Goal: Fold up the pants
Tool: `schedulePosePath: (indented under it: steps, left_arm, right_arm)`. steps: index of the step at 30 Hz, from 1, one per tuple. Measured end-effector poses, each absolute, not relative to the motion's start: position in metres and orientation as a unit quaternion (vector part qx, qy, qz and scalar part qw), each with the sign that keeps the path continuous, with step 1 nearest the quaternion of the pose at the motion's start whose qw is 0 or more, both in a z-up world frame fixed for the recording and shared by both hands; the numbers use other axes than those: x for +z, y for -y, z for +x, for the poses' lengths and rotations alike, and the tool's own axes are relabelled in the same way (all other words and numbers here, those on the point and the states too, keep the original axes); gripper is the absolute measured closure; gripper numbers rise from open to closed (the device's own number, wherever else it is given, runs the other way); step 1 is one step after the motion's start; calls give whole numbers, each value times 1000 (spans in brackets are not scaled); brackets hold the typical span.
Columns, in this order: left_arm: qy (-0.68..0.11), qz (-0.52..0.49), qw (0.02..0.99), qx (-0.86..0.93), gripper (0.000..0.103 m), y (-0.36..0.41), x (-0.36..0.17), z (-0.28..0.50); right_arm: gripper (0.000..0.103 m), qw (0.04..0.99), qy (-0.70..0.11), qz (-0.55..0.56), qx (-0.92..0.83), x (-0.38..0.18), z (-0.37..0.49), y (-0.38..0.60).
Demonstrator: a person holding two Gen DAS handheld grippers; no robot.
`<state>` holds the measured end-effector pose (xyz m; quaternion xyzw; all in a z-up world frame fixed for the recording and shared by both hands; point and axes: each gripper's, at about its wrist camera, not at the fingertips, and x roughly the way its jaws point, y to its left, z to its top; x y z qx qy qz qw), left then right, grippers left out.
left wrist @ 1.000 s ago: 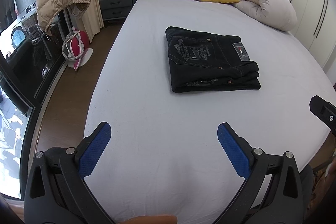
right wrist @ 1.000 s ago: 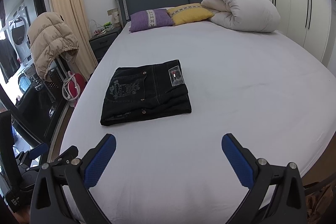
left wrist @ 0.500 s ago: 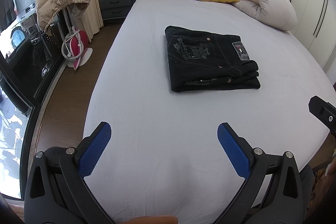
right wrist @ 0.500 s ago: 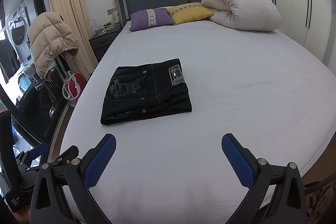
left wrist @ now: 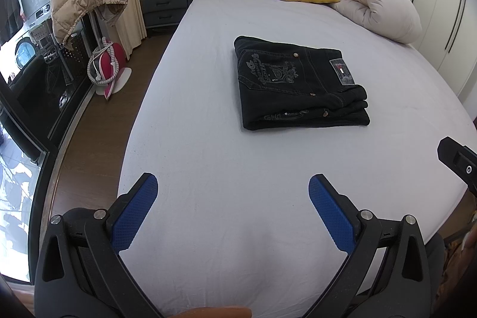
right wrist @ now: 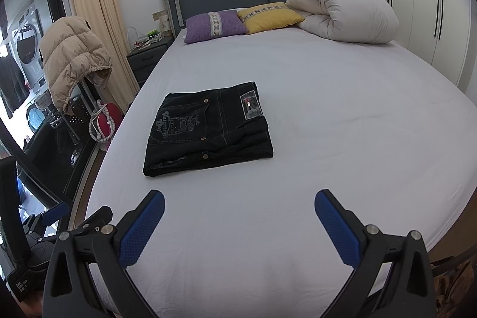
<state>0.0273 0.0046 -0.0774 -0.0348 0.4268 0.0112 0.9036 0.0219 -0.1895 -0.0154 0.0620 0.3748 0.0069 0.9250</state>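
Black denim pants folded into compact stack, resting mid-bed. Left gripper and right gripper well short of stack, jaws apart, empty. Risk: snagging the top layer would undo the fold.

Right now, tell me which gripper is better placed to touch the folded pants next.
Left, marginally. The pants lie nearly dead ahead of the left gripper; from the right gripper they sit off to its left. Both are open, empty and well short.
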Motion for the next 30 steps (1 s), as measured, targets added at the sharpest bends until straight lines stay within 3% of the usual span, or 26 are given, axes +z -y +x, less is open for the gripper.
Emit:
schedulePosePath:
  steps: [30]
  left_arm:
    - [-429, -39, 903, 10, 0, -3, -82, 27]
  right_arm:
    - [0, 924, -377, 62, 10, -19, 20, 187]
